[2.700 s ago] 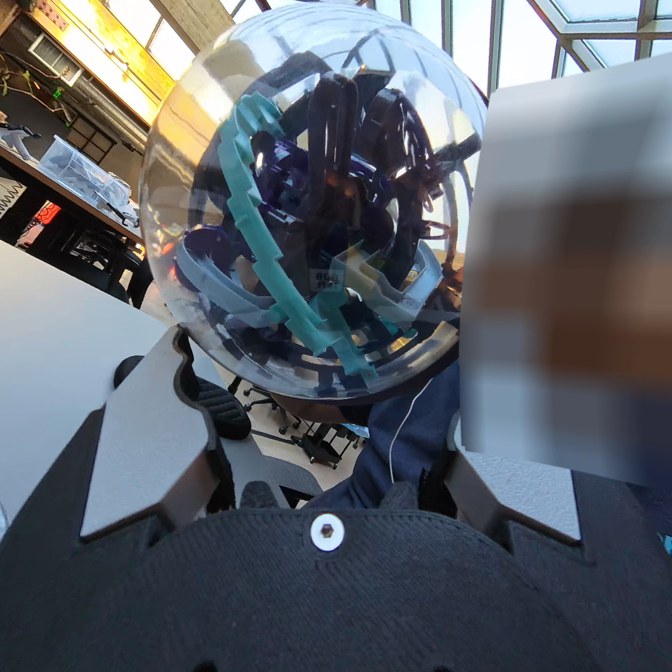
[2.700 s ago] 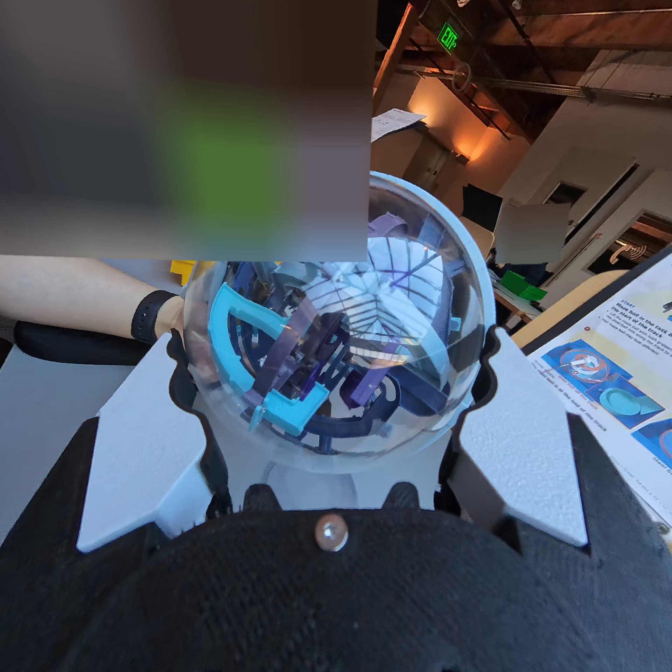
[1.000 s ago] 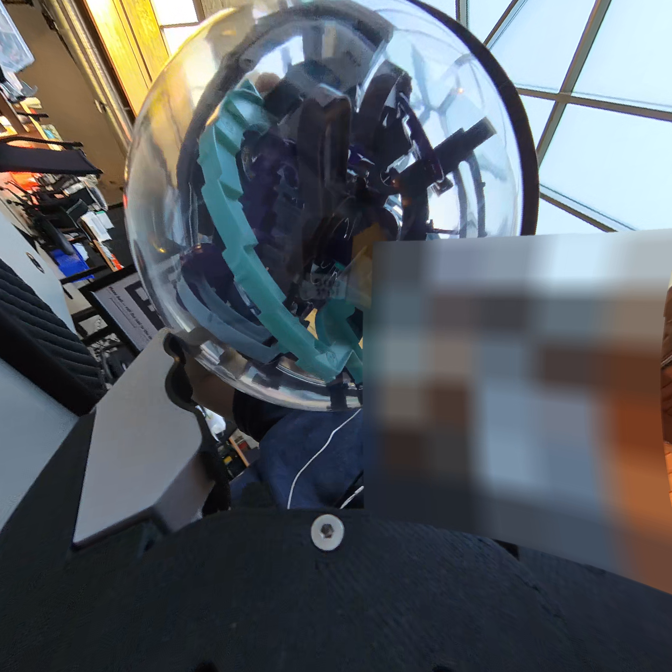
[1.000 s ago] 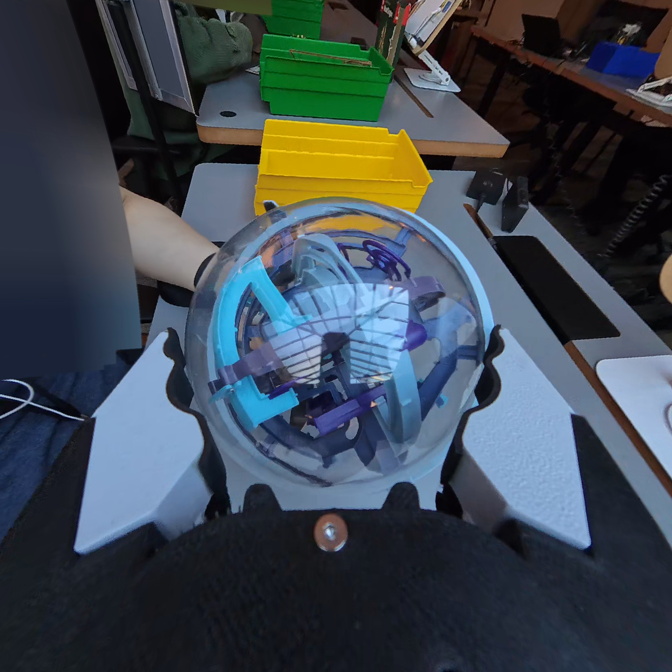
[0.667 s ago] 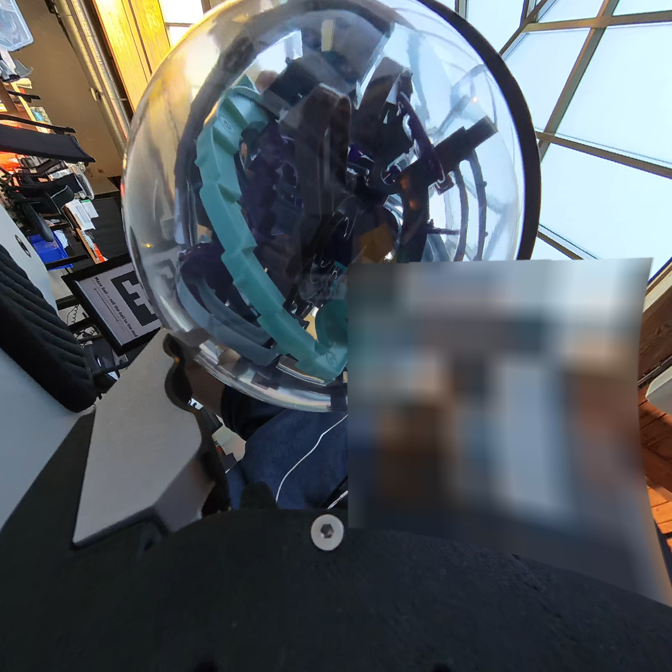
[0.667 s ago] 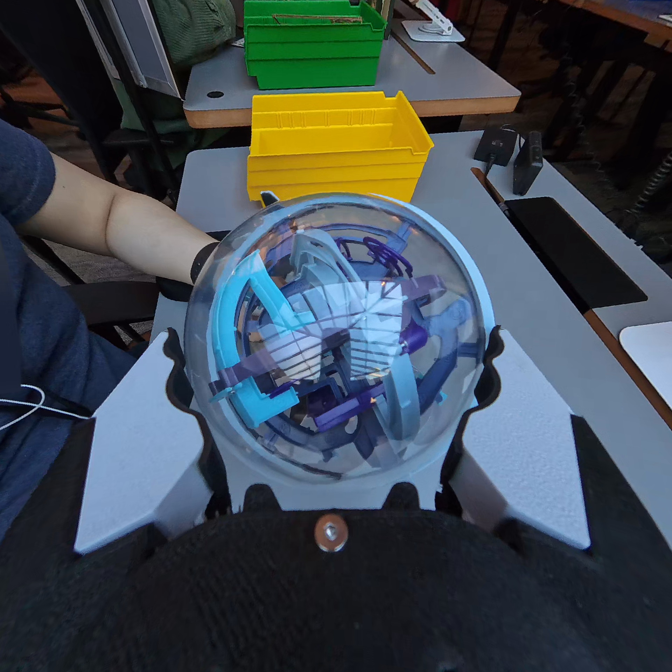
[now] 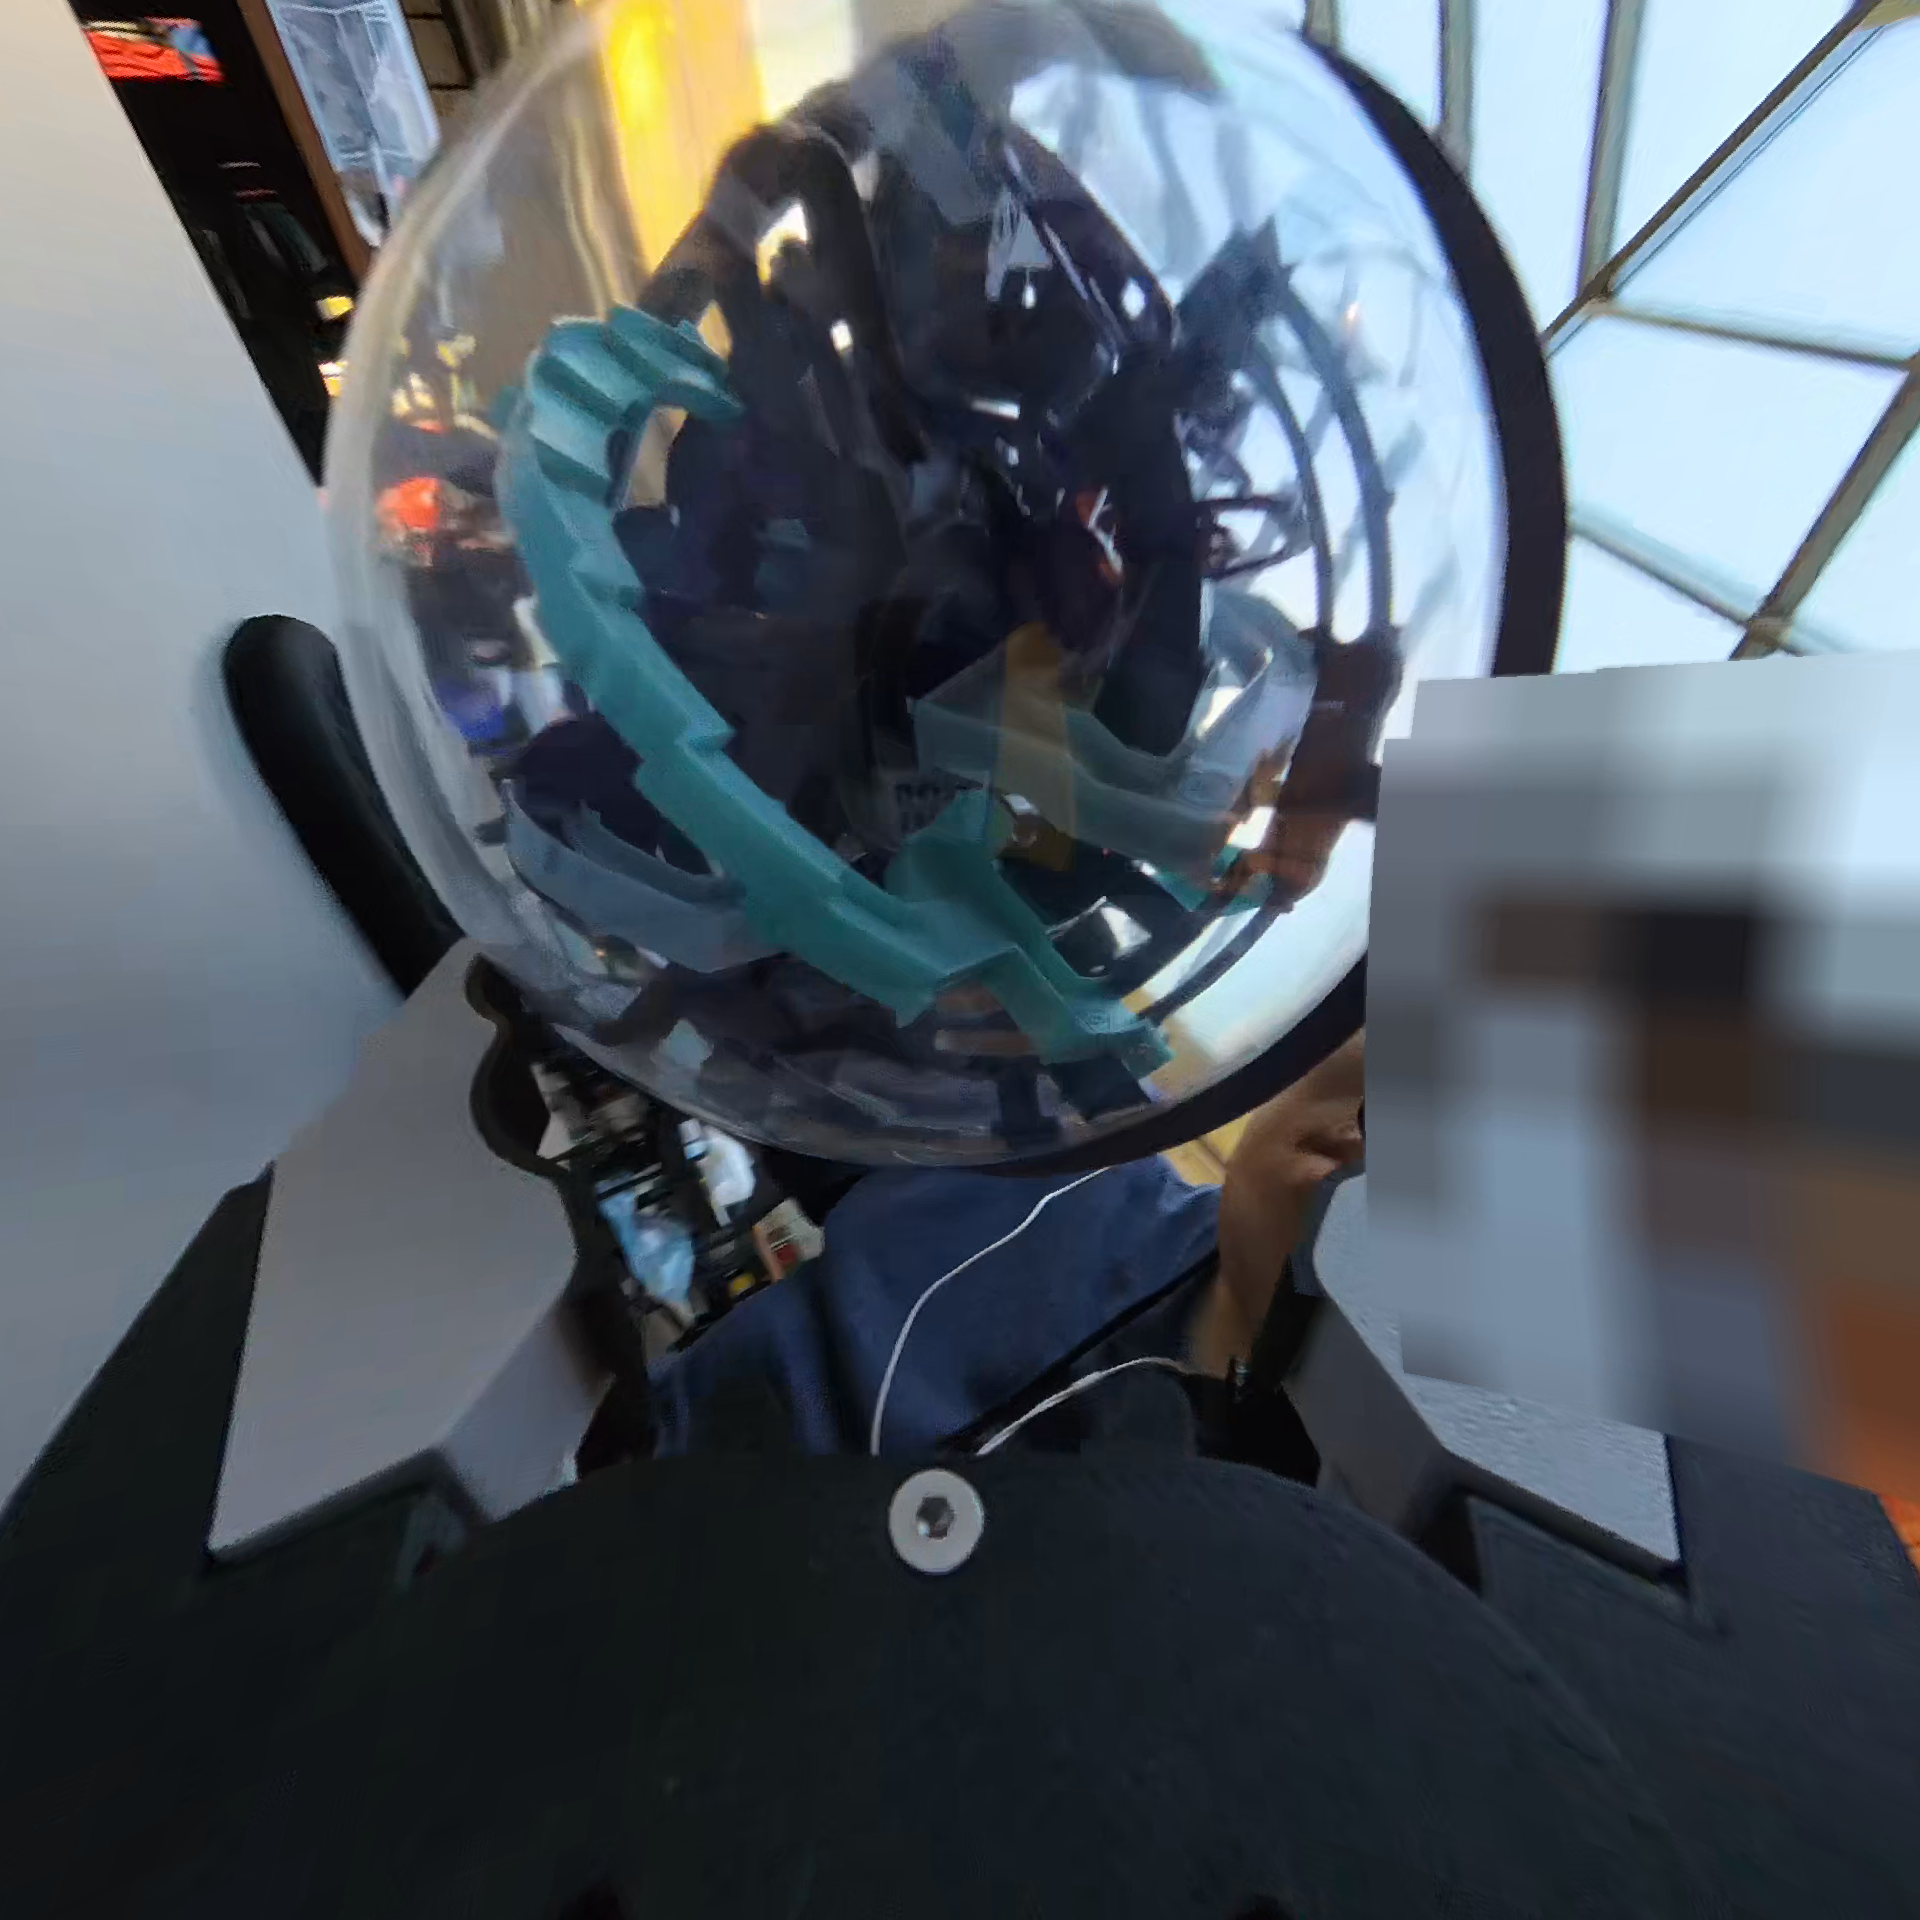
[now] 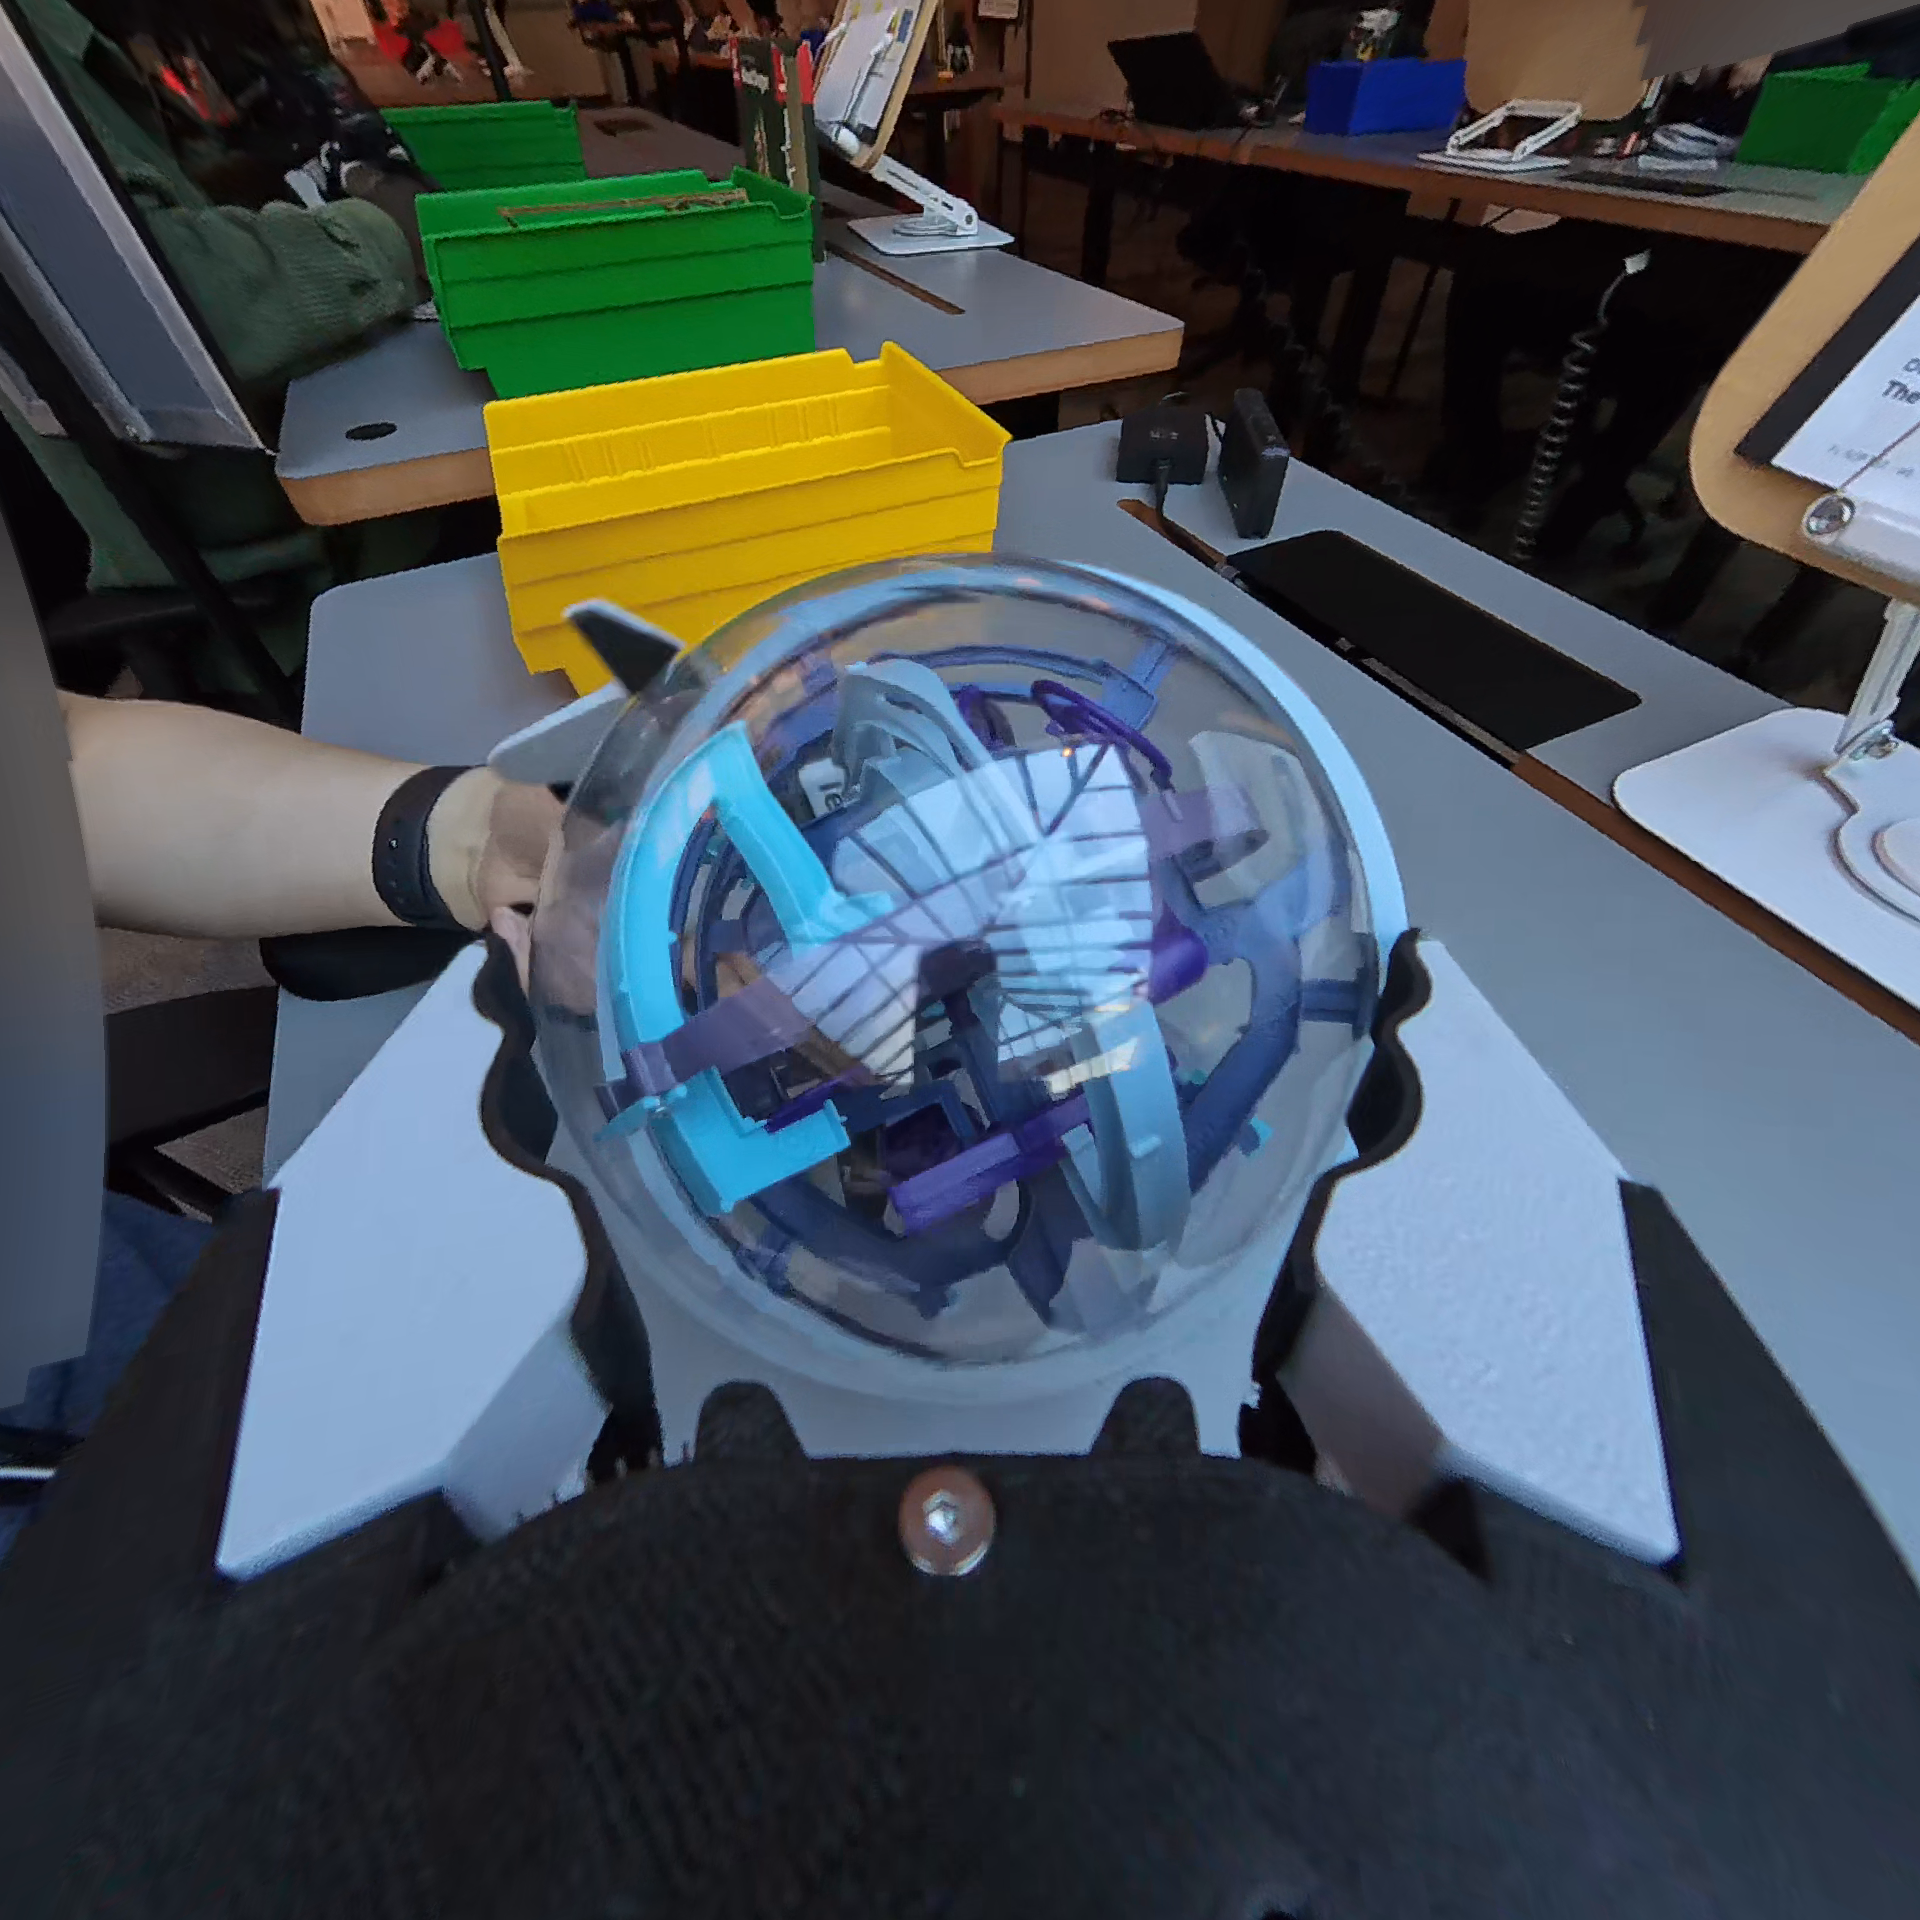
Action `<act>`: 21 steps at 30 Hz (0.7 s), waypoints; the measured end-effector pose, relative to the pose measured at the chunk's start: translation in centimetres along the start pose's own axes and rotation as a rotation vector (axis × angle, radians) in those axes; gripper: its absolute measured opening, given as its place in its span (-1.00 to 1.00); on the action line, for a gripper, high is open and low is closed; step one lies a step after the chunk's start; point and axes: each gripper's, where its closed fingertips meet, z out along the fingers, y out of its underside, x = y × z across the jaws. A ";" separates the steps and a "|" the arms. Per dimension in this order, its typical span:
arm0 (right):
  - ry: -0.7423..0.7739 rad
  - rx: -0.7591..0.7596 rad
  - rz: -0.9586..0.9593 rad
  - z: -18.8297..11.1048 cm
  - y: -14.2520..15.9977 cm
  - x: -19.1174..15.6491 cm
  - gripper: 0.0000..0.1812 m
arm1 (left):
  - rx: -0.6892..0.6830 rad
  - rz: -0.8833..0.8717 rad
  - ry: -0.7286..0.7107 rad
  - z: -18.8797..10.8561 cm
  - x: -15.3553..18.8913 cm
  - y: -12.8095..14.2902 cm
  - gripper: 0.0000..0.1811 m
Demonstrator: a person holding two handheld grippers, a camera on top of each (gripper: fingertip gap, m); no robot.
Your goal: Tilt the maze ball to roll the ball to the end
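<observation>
The maze ball (image 8: 956, 956) is a clear sphere with light blue, purple and grey tracks inside. My right gripper (image 8: 945, 987) is shut on it, with one white finger on each side, above the grey table. In the left wrist view the maze ball (image 7: 914, 623) is seen from below against skylights. My left gripper (image 7: 914, 1081) holds its lower part; the left finger (image 7: 416, 1195) touches the shell, while a mosaic patch partly hides the right finger. A left gripper fingertip (image 8: 592, 707) shows at the ball's far left. I cannot make out the small ball inside.
A yellow bin (image 8: 727, 499) stands on the grey table (image 8: 1558, 935) behind the ball, with green bins (image 8: 613, 270) on the desk beyond. A black pad (image 8: 1434, 634) and a white stand (image 8: 1818, 810) are at the right. A person's forearm (image 8: 239, 821) reaches in from the left.
Both grippers have tilted the ball together. The right wrist view swung from the ceiling down to the table. The tracks have turned a little, and the left fingertip now shows behind the ball.
</observation>
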 end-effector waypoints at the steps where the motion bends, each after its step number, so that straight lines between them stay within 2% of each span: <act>1: 0.002 0.002 0.036 0.1 0.1 0.1 0.74 | -0.038 0.034 -0.038 0.3 -0.4 0.6 0.81; 2: -0.004 0.019 0.058 0.0 -0.1 0.0 0.74 | -0.060 0.045 -0.048 0.4 -0.4 0.9 0.73; 4: -0.002 0.038 0.039 -0.2 -0.4 -0.1 0.73 | -0.067 0.067 -0.052 0.5 -0.3 1.0 0.80; 5: 0.008 0.025 0.022 -0.2 -0.2 0.0 0.73 | -0.064 0.083 -0.067 0.4 -0.4 0.8 0.73; 6: 0.019 0.009 0.001 -0.1 0.0 0.0 0.73 | -0.066 0.104 -0.089 0.2 -0.6 0.7 0.82; 7: 0.031 -0.007 -0.022 0.0 0.4 0.0 0.73 | -0.072 0.128 -0.116 -0.1 -0.9 0.6 0.76; 11: 0.095 -0.013 -0.098 0.2 1.2 -0.2 0.72 | -0.074 0.193 -0.186 -0.9 -1.2 0.0 0.73; 17: 0.219 0.064 -0.166 -0.3 0.7 -0.5 0.66 | 0.052 0.195 -0.157 -1.6 -0.2 -1.9 0.72; 21: 0.262 0.091 -0.178 -0.4 0.8 -0.9 0.63 | 0.065 0.206 -0.161 -1.8 -0.2 -1.8 0.72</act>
